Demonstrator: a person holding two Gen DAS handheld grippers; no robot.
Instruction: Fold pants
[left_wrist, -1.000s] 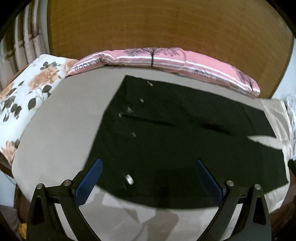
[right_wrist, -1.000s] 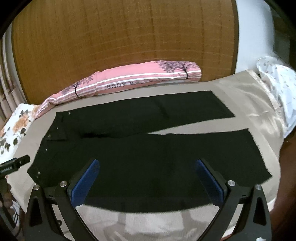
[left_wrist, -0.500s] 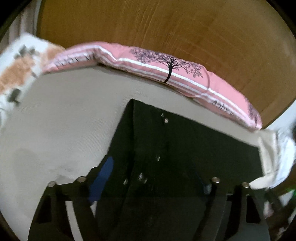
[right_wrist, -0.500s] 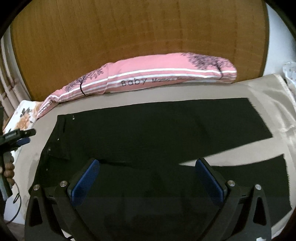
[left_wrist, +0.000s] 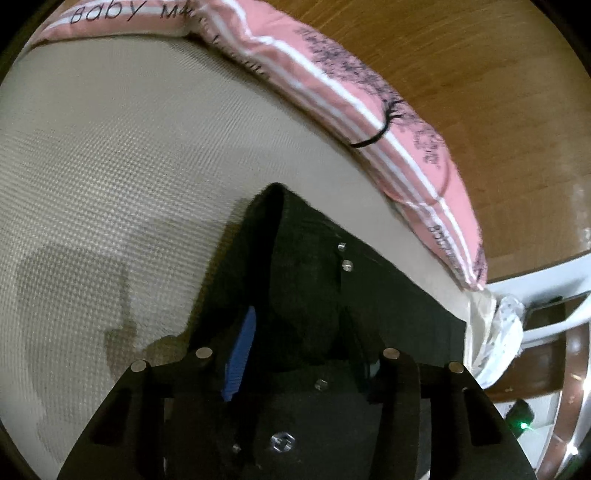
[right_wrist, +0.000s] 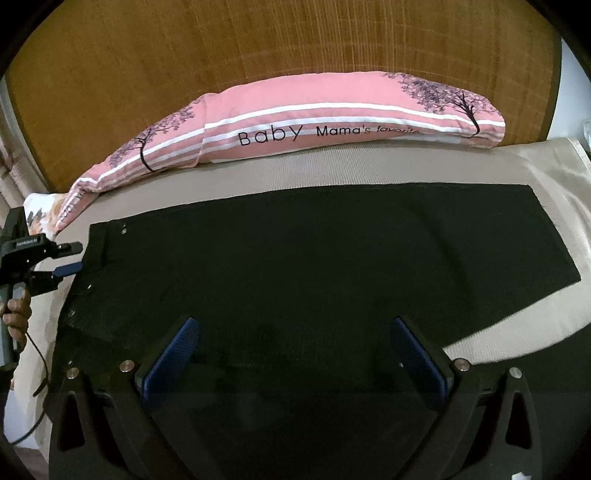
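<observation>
We see the black pants (right_wrist: 314, 266) spread flat on the beige bed (left_wrist: 110, 155), waistband toward the bed's left edge and legs running toward its right edge, the upper leg's hem near the far right corner. A pink bolster pillow (right_wrist: 314, 129) lies along the bed's far edge against the wooden headboard (right_wrist: 258, 48).

Our left gripper (left_wrist: 295, 347) is at the waistband end; its jaws have just been closing, and the waistband fabric stands up between the fingers (left_wrist: 242, 354), bunched into a raised ridge. From the right wrist view, the same gripper (right_wrist: 72, 258) meets the waistband corner at the pants' left end. We cannot tell whether the pads already press on the cloth.

Our right gripper (right_wrist: 295, 354) hovers over the near part of the pants, its blue pads (right_wrist: 170, 362) spread wide apart, with dark fabric lying below and between them, not pinched.
</observation>
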